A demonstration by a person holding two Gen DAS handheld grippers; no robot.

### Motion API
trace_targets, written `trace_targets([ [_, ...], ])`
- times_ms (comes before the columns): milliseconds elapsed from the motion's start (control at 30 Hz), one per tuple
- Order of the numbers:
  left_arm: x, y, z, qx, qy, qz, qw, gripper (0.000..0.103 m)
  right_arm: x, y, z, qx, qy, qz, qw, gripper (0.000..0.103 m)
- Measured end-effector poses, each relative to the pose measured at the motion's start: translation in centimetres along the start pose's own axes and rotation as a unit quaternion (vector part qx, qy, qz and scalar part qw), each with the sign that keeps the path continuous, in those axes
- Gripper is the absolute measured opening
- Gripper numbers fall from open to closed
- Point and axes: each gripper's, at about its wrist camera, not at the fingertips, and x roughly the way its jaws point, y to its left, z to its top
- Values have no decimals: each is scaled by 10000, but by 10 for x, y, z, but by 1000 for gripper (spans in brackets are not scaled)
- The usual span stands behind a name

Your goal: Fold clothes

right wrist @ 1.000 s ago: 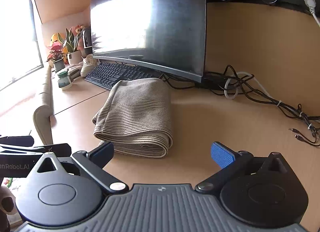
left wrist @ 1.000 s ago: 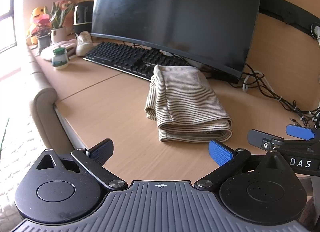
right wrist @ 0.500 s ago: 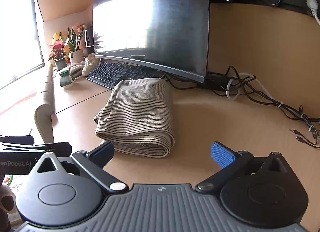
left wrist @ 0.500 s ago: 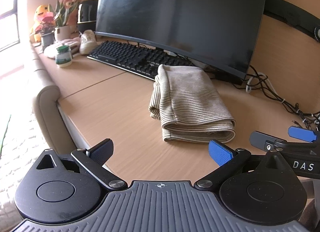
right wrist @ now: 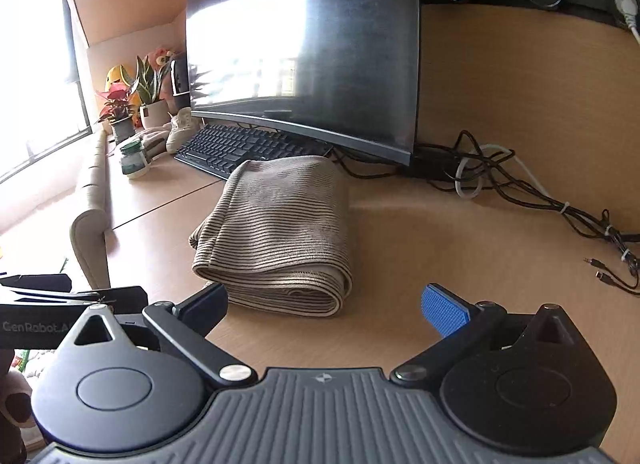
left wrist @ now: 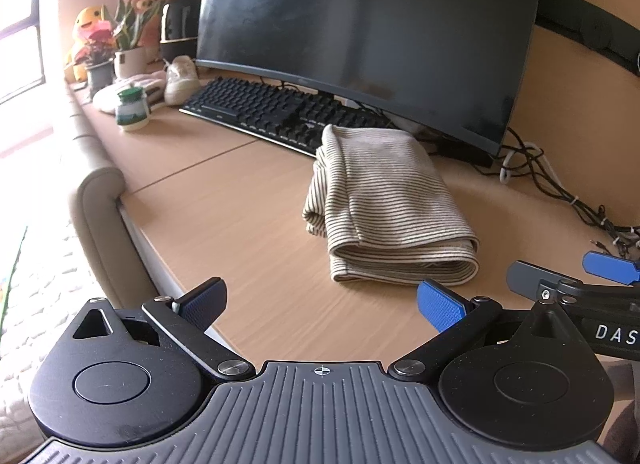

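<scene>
A beige striped garment (left wrist: pixel 384 204) lies folded in a compact stack on the wooden desk (left wrist: pixel 240 224), just in front of the monitor; it also shows in the right wrist view (right wrist: pixel 280 232). My left gripper (left wrist: pixel 320 300) is open and empty, held back from the garment near the desk's front edge. My right gripper (right wrist: pixel 324 304) is open and empty, just short of the garment's near folded edge. The right gripper's fingers (left wrist: pixel 560 280) show at the right of the left wrist view.
A curved monitor (left wrist: pixel 360 24) and black keyboard (left wrist: pixel 280 112) stand behind the garment. Tangled cables (right wrist: pixel 540 200) lie at the right. A jar (left wrist: pixel 131 109), potted plants (left wrist: pixel 128 48) and a small shoe (left wrist: pixel 180 78) sit at the far left. A padded chair back (left wrist: pixel 96 208) borders the desk's left edge.
Both grippers have drawn back slightly from the folded garment and stayed open. The garment has not moved.
</scene>
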Motion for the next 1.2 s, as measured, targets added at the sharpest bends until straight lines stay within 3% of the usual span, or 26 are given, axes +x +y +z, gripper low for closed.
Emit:
trace_targets([
  [1200,1,-1,-4,-28,91,-29,10000,103,5,-7,-1,74,104,80,9999,103],
])
